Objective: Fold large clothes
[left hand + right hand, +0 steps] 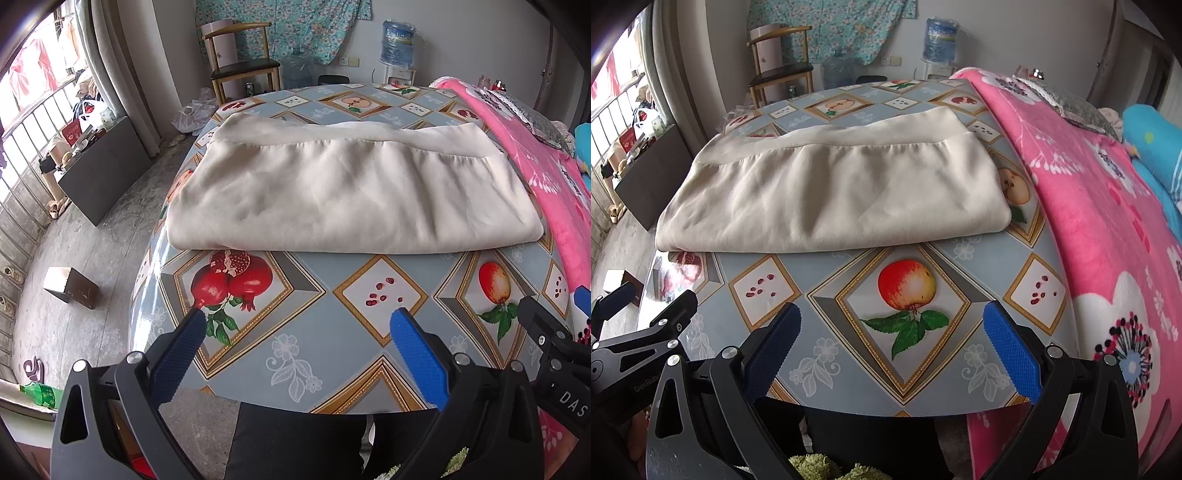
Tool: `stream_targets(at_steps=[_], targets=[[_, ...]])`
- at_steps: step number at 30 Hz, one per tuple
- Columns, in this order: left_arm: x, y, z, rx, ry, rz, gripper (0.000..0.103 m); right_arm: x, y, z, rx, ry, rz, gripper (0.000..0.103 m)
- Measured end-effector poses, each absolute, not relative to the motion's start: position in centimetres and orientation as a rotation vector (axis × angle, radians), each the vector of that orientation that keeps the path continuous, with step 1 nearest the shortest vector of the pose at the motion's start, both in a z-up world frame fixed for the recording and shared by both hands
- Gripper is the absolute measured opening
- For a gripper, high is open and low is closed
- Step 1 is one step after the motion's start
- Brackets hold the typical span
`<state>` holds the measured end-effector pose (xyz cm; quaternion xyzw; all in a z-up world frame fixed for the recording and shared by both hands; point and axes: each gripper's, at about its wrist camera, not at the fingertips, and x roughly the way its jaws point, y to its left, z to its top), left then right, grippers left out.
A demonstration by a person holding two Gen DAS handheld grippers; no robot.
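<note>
- The table [303, 354], covered in a glossy fruit-patterned cloth, fills the middle of both views. Its left edge drops to bare concrete floor at the left of the frame, and its near edge curves along the bottom, just above the gripper bodies.
- A pink flowered blanket [1108, 206] runs down the right side of both views, along the table's right edge; on that side there is little free room, while the left side is open.
- The cream garment [343, 192] lies already folded into a wide slab across the centre of both frames. Its long axis runs left to right, its folded near edge faces the grippers, and a hem band lies along its far side toward the top of the frame.
- A strip of bare tablecloth separates the garment's near edge from both pairs of fingers, so the cloth is ahead of them, not touching either.
- In the left wrist view the garment's left end overhangs close to the table's left edge; in the right wrist view its right corner stops short of the blanket, with an apple print showing between.
- The left gripper [297, 326] has its blue fingers spread wide with nothing between them, low over the pomegranate print.
- The right gripper [892, 323] is likewise spread wide and empty, above the apple print.
- Judging by position, each gripper sits roughly opposite its own end of the garment, neither clearly nearer, so a further crosswise fold would likely start with a forward reach to the two near corners.
</note>
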<state>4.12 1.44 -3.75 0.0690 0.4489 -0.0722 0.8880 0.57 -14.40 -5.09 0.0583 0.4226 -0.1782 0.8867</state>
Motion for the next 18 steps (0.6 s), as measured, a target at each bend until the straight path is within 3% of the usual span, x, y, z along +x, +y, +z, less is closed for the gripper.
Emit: stream_targets(at_steps=[18], targets=[[3.94, 1.36, -3.69, 0.148, 0.930, -0.149, 0.098, 0.50, -14.52, -5.10, 0.121, 0.879, -0.372, 0.096]])
